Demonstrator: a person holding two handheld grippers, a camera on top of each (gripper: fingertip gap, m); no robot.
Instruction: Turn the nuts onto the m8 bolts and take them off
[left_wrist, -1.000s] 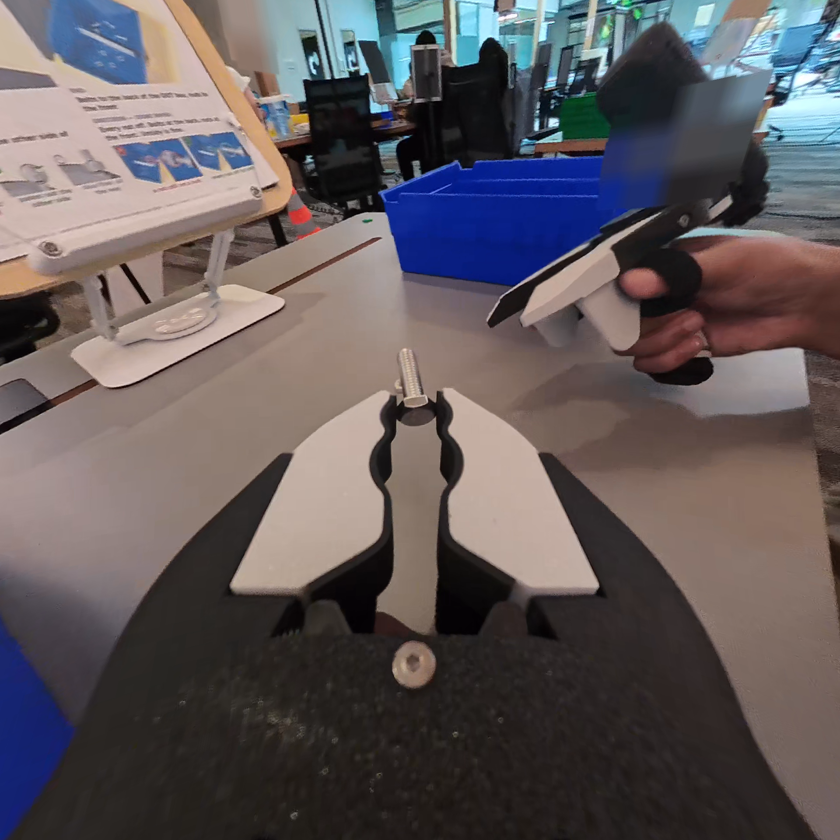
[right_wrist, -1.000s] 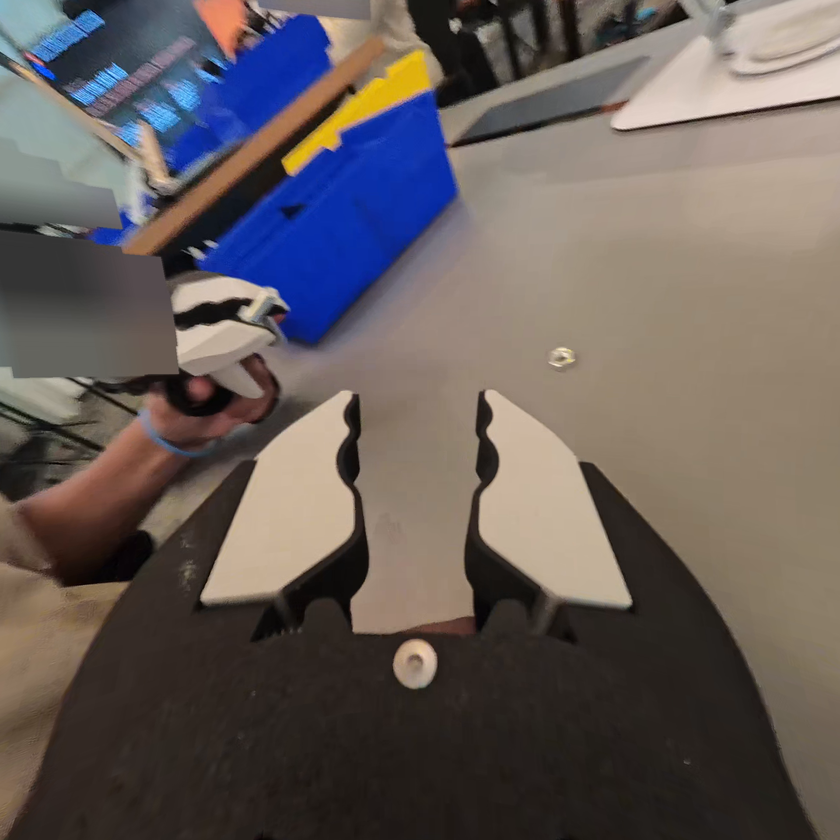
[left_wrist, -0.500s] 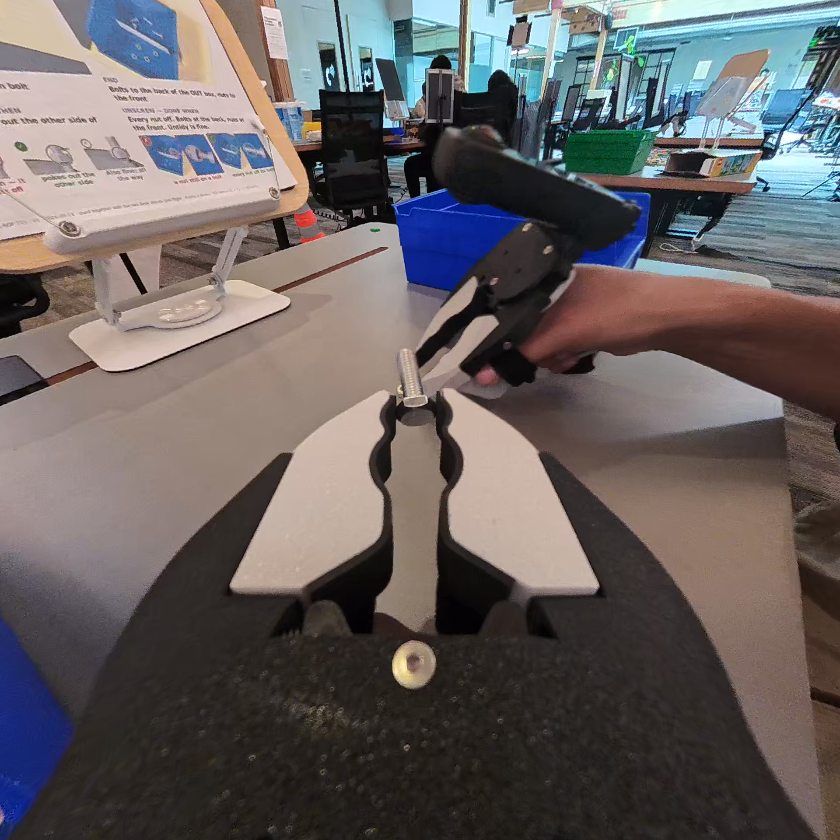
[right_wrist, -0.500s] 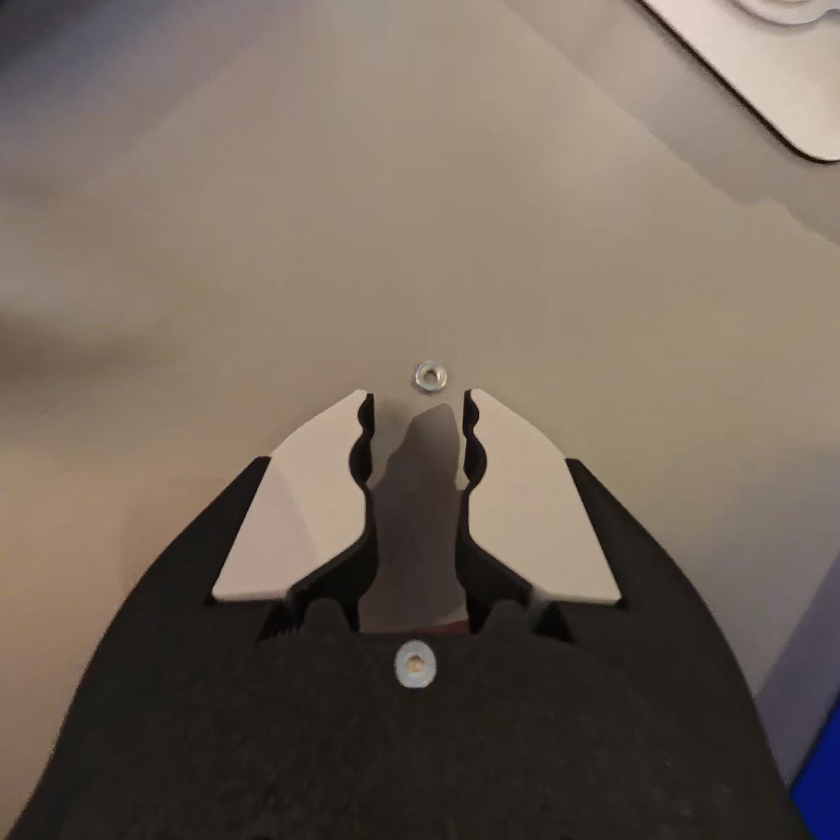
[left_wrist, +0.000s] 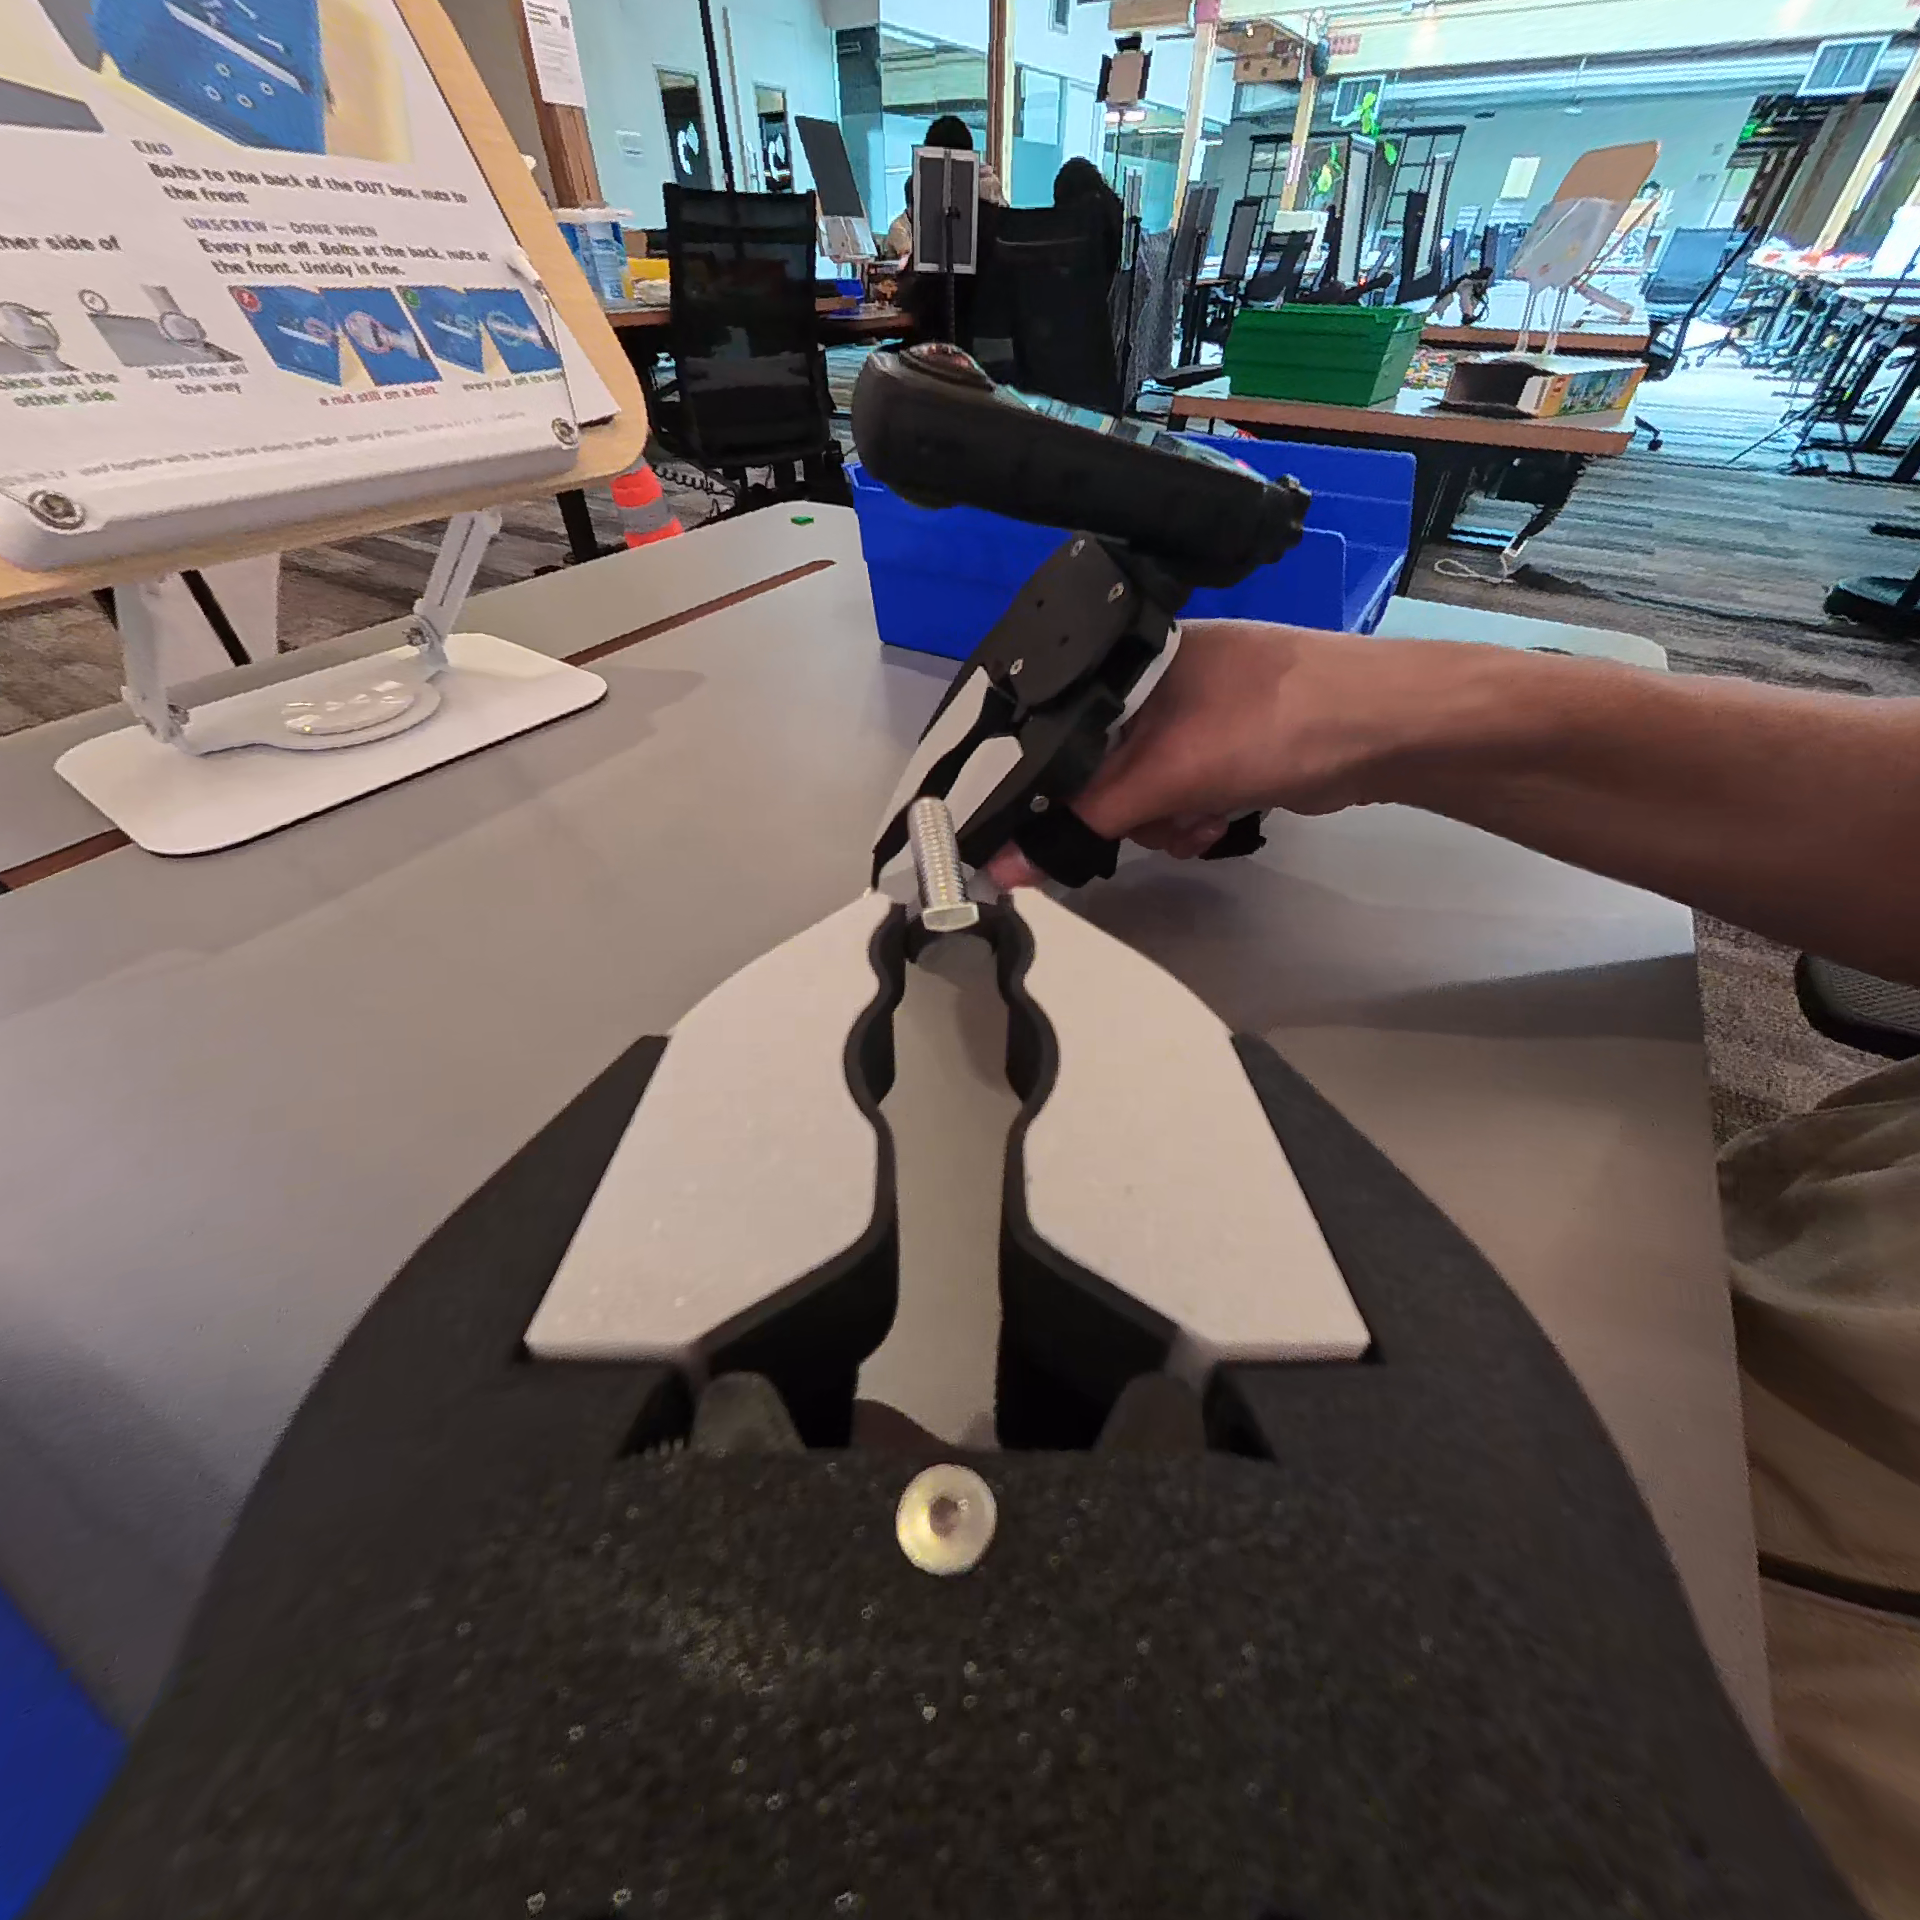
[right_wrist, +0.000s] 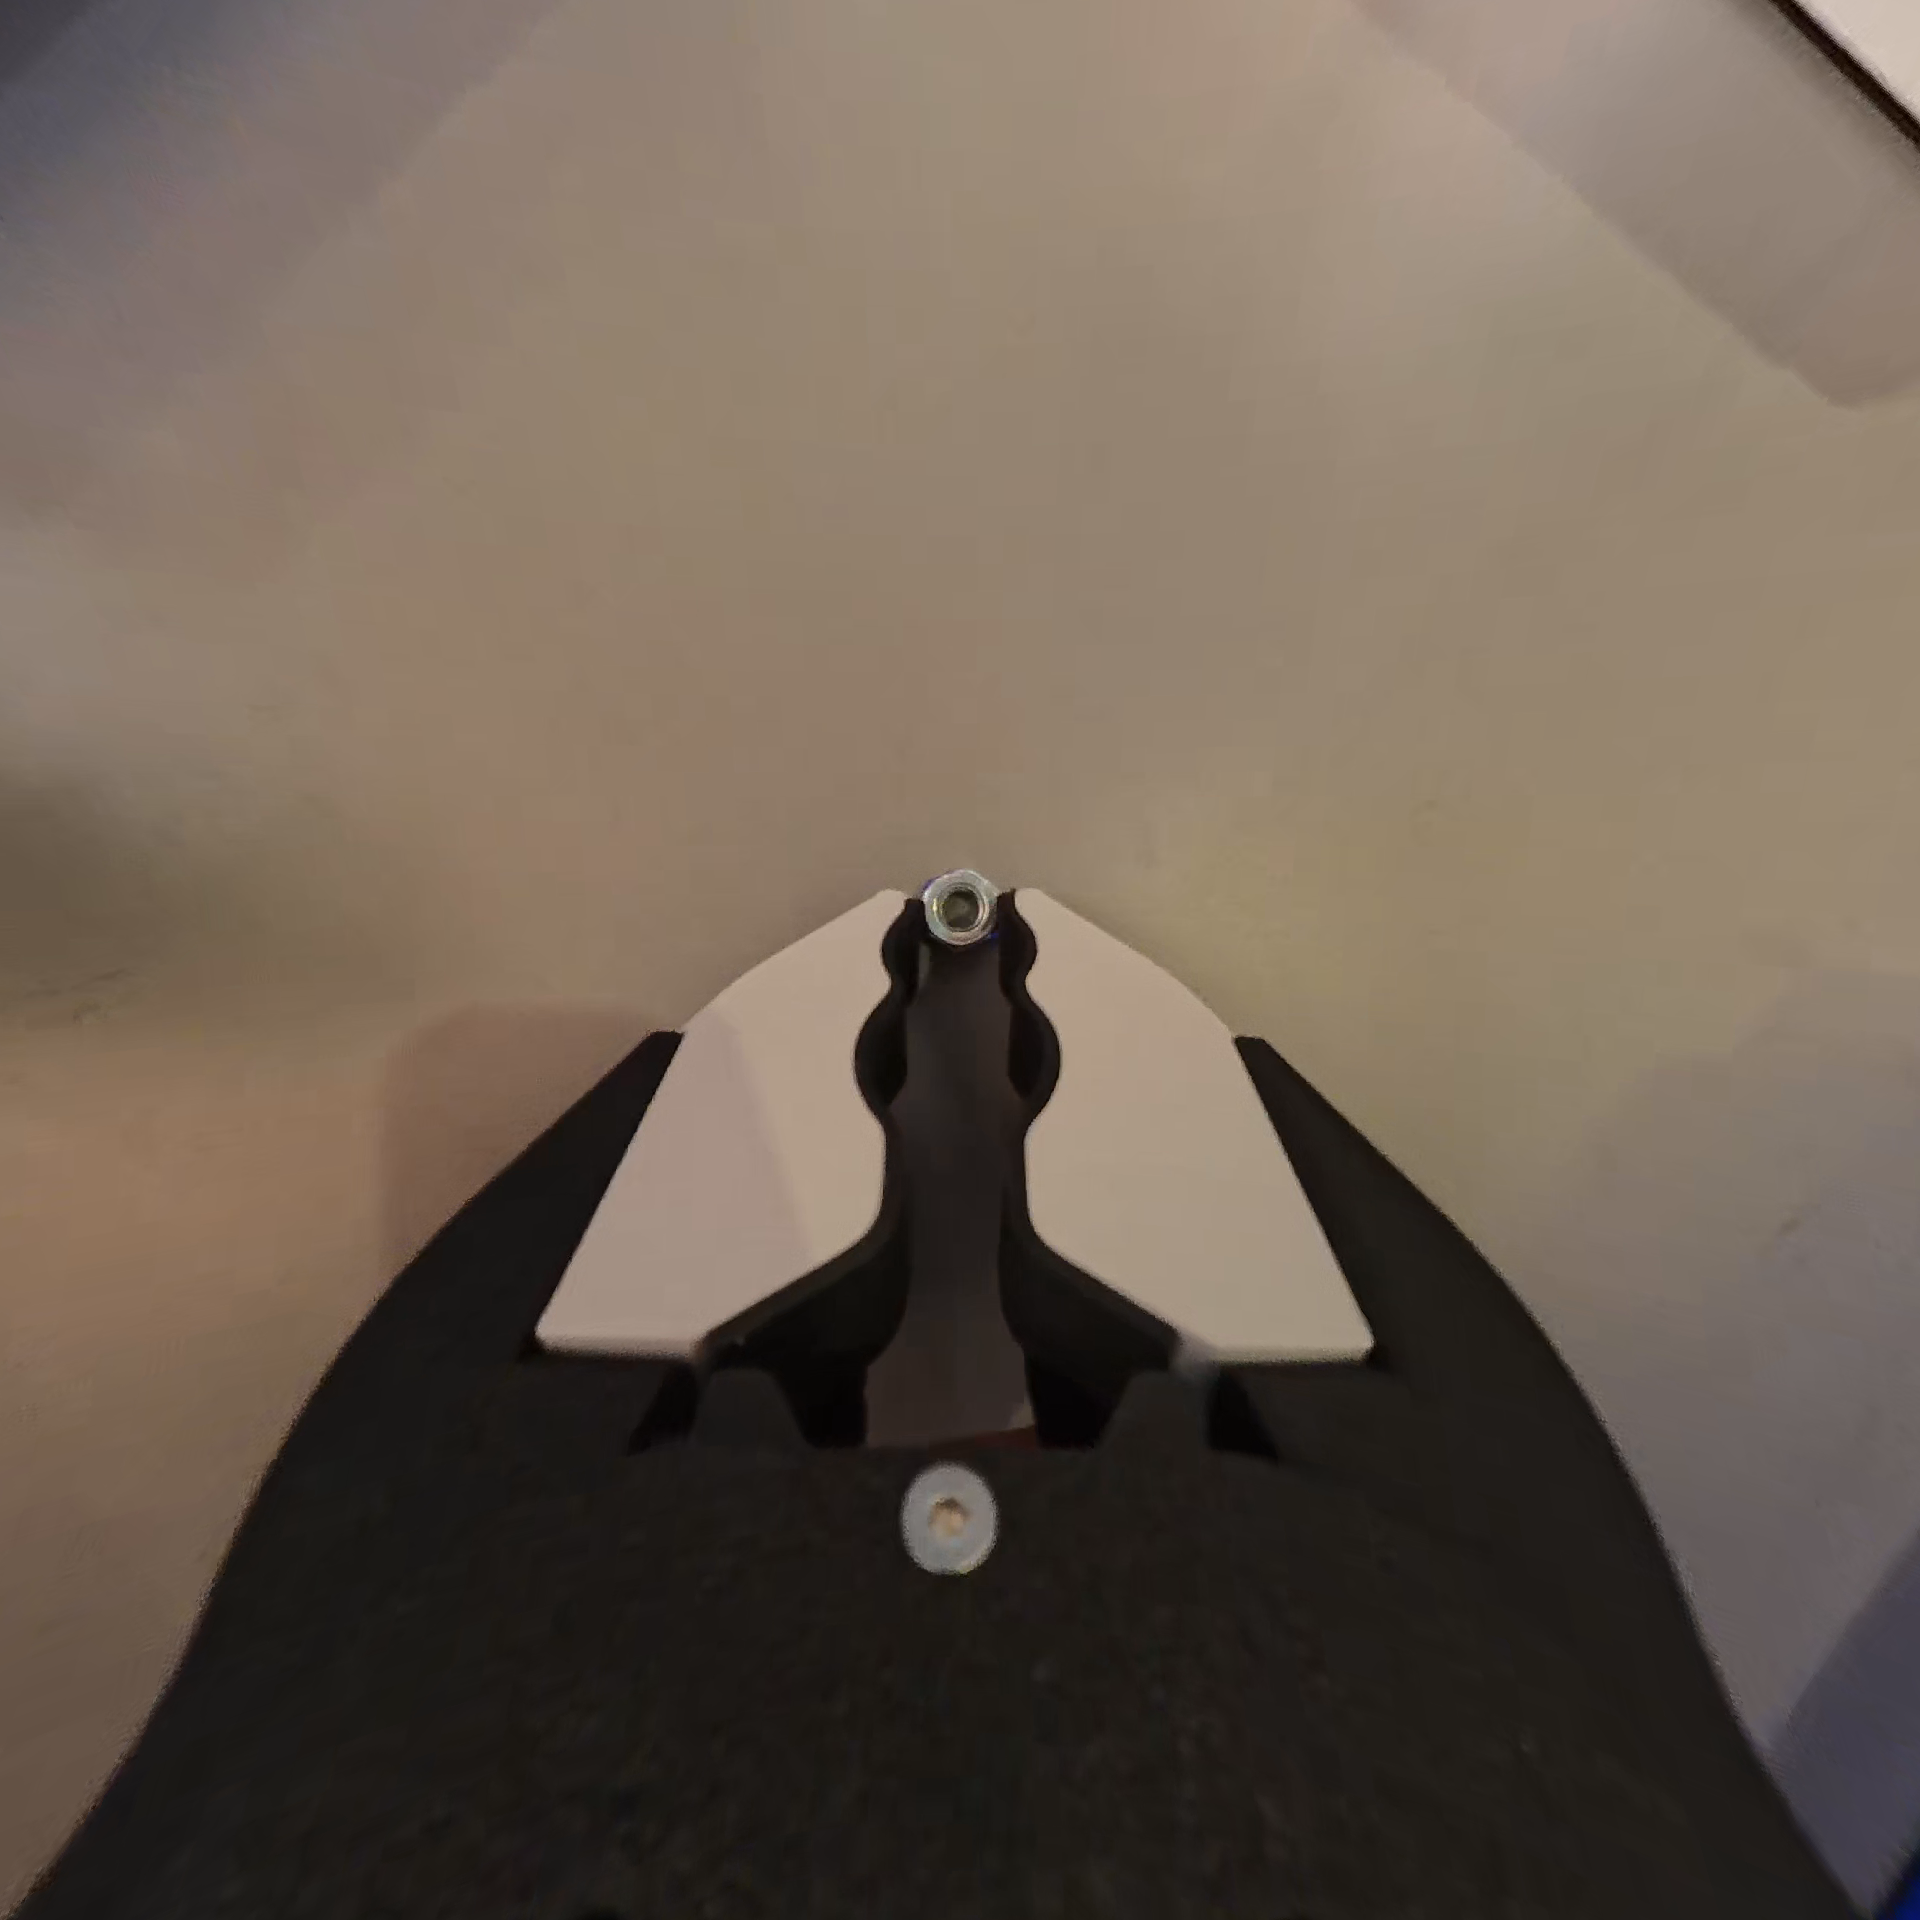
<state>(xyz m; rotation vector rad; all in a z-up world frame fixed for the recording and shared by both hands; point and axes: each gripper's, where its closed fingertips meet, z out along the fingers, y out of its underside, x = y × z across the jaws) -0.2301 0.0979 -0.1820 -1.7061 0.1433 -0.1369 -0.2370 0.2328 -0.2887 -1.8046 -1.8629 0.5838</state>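
The left gripper (left_wrist: 948, 920) clamps the bolt (left_wrist: 935, 868) by its head at frame centre, thread upward. The right gripper (right_wrist: 961, 914) is pinched on the nut (right_wrist: 960, 908), which lies flat on the grey surface (right_wrist: 935, 468). Lift the nut level; align its bore squarely with the thread before turning.

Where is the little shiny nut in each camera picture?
Left wrist view: the nut is not visible; the right gripper points down at the table behind the bolt, hiding its tips.
Right wrist view: the nut sits just above centre, between the closed jaws, on the table.
Shared landmark: the grey table.
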